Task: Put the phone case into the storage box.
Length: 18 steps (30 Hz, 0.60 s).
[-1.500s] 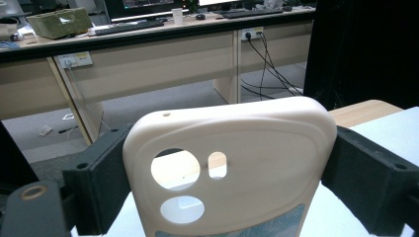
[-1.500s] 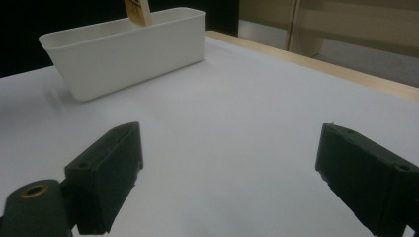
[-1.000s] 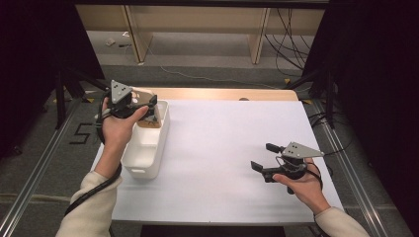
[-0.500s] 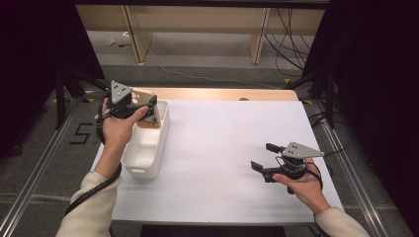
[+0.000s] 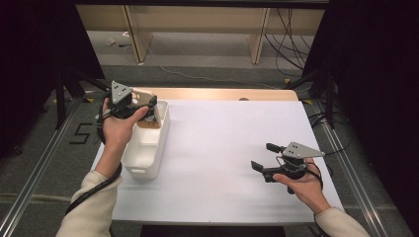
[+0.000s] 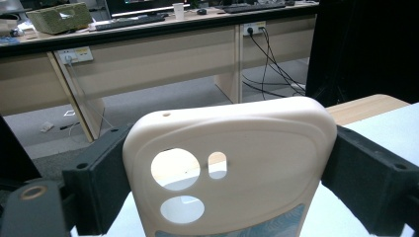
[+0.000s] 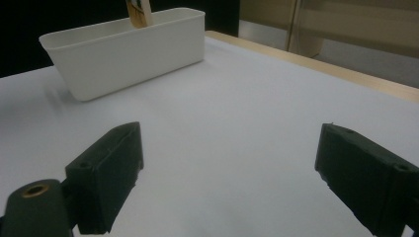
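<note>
The left gripper (image 6: 227, 197) is clamping a cream plastic phone case (image 6: 232, 163), its lower end cut off, over the white plastic bin (image 5: 148, 148) at nine o'clock; the right gripper (image 5: 264, 158) is resting apart at four o'clock.

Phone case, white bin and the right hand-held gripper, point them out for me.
phone case (image 6: 257, 148), left gripper view, its beige back
white bin (image 5: 148, 150), high view, its near rim
right hand-held gripper (image 5: 264, 156), high view, between its fingertips
</note>
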Motion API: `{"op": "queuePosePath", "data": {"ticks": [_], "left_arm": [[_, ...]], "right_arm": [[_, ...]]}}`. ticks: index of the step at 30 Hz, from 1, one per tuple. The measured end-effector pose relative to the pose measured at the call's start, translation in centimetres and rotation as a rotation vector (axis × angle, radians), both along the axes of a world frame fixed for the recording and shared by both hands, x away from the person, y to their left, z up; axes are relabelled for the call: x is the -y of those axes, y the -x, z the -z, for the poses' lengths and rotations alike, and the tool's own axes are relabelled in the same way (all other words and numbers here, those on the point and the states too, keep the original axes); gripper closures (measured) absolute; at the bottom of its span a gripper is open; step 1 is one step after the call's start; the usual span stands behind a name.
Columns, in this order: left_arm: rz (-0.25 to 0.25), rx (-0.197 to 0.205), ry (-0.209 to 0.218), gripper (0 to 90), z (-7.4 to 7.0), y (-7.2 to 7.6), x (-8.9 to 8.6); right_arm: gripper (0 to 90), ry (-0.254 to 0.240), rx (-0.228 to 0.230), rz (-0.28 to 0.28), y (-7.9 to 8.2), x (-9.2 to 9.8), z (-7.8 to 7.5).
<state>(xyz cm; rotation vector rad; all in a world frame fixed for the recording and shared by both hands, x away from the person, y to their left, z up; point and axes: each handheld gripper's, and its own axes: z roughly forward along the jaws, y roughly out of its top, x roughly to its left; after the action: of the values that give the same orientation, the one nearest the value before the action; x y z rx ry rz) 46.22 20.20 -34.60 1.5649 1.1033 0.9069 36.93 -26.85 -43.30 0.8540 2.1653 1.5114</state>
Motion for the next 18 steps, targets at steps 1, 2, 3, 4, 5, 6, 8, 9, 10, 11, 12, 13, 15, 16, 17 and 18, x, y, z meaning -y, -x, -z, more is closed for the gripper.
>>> {"op": "queuePosePath", "data": {"ticks": [1, 2, 3, 4, 5, 6, 8, 9, 10, 11, 12, 13, 15, 16, 17, 18], "left_arm": [[0.000, 0.000, 0.001, 10.8, 0.03, -0.04, 0.01], [0.000, 0.000, 0.000, 10.7, 0.05, -0.07, 0.00], [-0.002, -0.001, 0.000, 10.8, 0.08, -0.10, -0.01], [-0.002, -0.002, 0.000, 10.8, 0.11, -0.14, -0.05], [-0.002, -0.002, 0.000, 10.8, 0.14, -0.18, -0.09], [-0.004, -0.002, 0.001, 10.7, 0.18, -0.22, -0.11], [-0.005, -0.003, -0.001, 10.8, 0.24, -0.28, -0.18], [-0.003, -0.002, -0.001, 10.7, 0.28, -0.32, -0.18], [-0.003, -0.003, -0.002, 10.7, 0.31, -0.36, -0.19], [-0.003, -0.004, -0.004, 10.7, 0.34, -0.40, -0.18], [-0.002, -0.005, -0.004, 10.7, 0.39, -0.46, -0.17], [-0.003, -0.006, -0.004, 10.7, 0.43, -0.51, -0.16], [-0.004, -0.008, -0.005, 10.7, 0.51, -0.62, -0.14], [-0.004, -0.008, -0.006, 10.7, 0.54, -0.69, -0.14], [-0.003, -0.008, -0.006, 10.7, 0.56, -0.75, -0.15], [-0.003, -0.008, -0.008, 10.7, 0.59, -0.81, -0.17]], "right_arm": [[12.1, 0.001, 0.000, 0.000, 0.00, 0.00, 0.00], [12.1, -0.001, 0.001, 0.000, 0.00, -0.01, 0.01], [12.1, -0.001, 0.000, 0.000, 0.00, -0.01, 0.00], [12.1, -0.002, 0.001, 0.000, -0.01, -0.02, 0.00], [12.1, -0.001, 0.001, 0.000, 0.00, -0.02, 0.00], [12.1, -0.001, 0.000, 0.001, -0.01, -0.02, 0.01], [12.2, -0.002, 0.001, 0.001, 0.01, -0.03, 0.00], [12.2, -0.004, 0.002, 0.000, 0.01, -0.05, 0.00], [12.2, -0.002, 0.002, 0.000, 0.02, -0.05, -0.02], [12.2, 0.001, 0.001, 0.000, 0.04, -0.03, -0.03], [12.2, -0.003, 0.002, -0.001, 0.02, -0.05, -0.01], [12.2, -0.003, 0.002, 0.000, 0.02, -0.04, 0.00], [12.2, -0.004, 0.002, 0.000, 0.01, -0.02, 0.00], [12.2, -0.004, 0.002, 0.000, 0.01, -0.01, 0.01], [12.2, -0.004, 0.002, -0.001, 0.01, 0.00, 0.02], [12.2, -0.004, 0.002, -0.003, 0.00, 0.02, 0.03]]}}
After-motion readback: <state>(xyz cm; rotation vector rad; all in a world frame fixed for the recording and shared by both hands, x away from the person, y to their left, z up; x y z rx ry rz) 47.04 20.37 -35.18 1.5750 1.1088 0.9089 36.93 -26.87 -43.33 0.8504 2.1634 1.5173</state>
